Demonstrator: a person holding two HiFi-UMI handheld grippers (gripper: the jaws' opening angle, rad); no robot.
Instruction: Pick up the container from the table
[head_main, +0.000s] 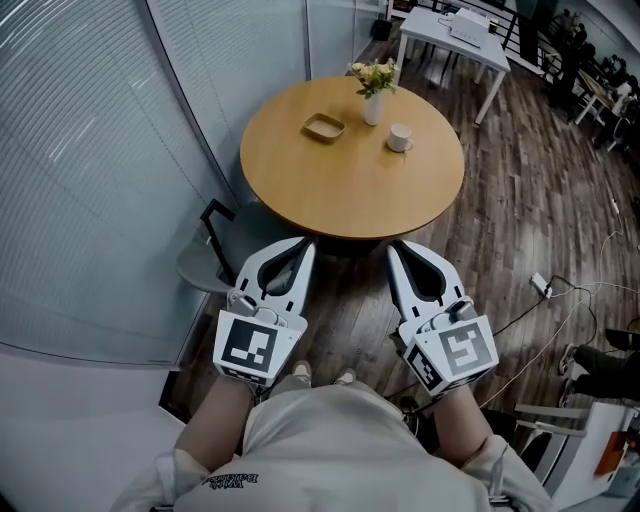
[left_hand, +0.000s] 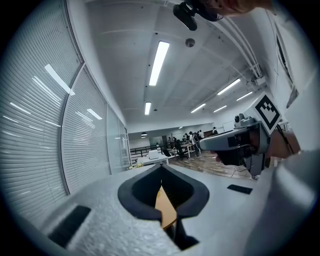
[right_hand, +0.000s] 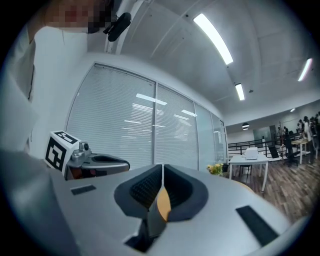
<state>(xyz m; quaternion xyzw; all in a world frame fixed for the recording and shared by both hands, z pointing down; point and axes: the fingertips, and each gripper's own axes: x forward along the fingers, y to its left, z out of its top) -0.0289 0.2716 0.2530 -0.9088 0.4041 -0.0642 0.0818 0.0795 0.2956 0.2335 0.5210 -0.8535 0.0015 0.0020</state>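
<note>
Both grippers have their jaws pressed together with nothing between them. The left gripper (head_main: 303, 246) and the right gripper (head_main: 396, 247) sit side by side, tips pointing at the near edge of the round table (head_main: 350, 195), well apart from the container.

The container (head_main: 324, 127), a shallow tan dish with rounded corners, lies on the far left part of the tabletop. Just to its right stands a white vase of flowers (head_main: 374, 98), and a white cup (head_main: 400, 137) sits on a saucer near the vase. A grey chair (head_main: 203, 262) stands at the table's left side by the window blinds (head_main: 90, 150). A white desk (head_main: 455, 38) stands farther back on the wooden floor (head_main: 520, 200).
</note>
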